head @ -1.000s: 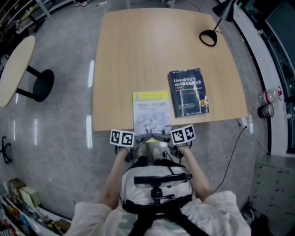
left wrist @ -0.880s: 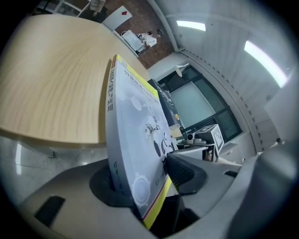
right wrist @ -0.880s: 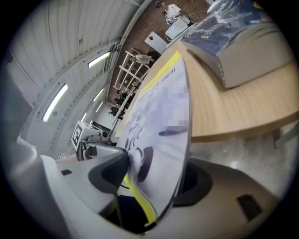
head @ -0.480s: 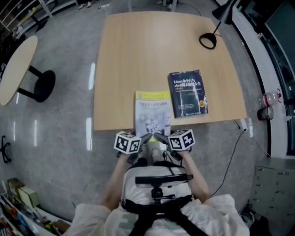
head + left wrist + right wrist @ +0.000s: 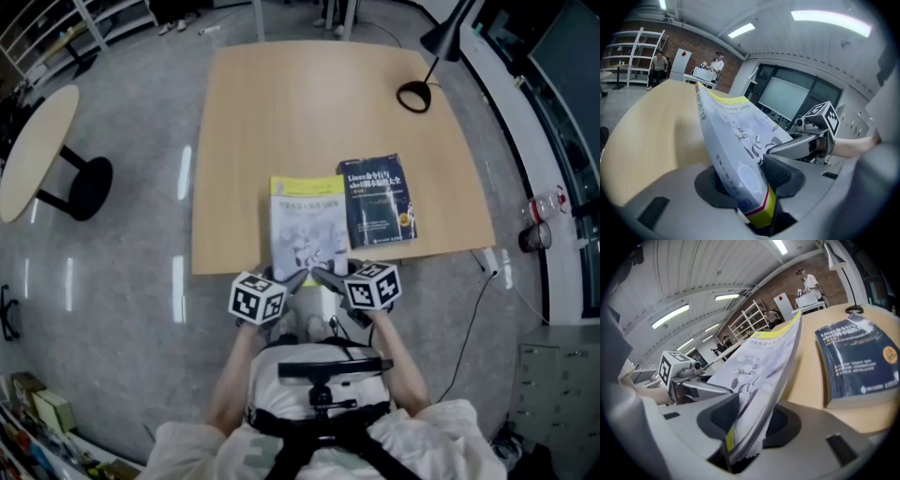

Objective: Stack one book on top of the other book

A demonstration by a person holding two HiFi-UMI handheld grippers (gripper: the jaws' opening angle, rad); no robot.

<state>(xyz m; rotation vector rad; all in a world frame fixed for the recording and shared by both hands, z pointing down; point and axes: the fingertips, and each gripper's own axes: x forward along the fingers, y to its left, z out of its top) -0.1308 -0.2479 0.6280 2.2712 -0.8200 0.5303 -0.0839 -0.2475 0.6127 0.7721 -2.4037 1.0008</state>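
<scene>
A white book with a yellow top band (image 5: 307, 228) lies near the front edge of the wooden table (image 5: 309, 103), its near edge lifted off the wood. My left gripper (image 5: 293, 278) is shut on its near left corner (image 5: 740, 154), my right gripper (image 5: 324, 277) on its near right corner (image 5: 759, 371). Both pairs of jaws have just been closing, with the book's edge between them. The book stands tilted in both gripper views. Just to its right a dark blue book (image 5: 377, 201) lies flat, also the dark blue book (image 5: 855, 359) in the right gripper view.
A black desk lamp (image 5: 417, 89) stands at the table's far right corner. A round side table (image 5: 33, 150) is off to the left on the grey floor. A bottle (image 5: 546, 201) sits at the right. Shelves and people are in the far background.
Both grippers closed on the white book's near edge and rose, tipping that edge up off the table. Both grippers have rolled. The dark blue book has not moved.
</scene>
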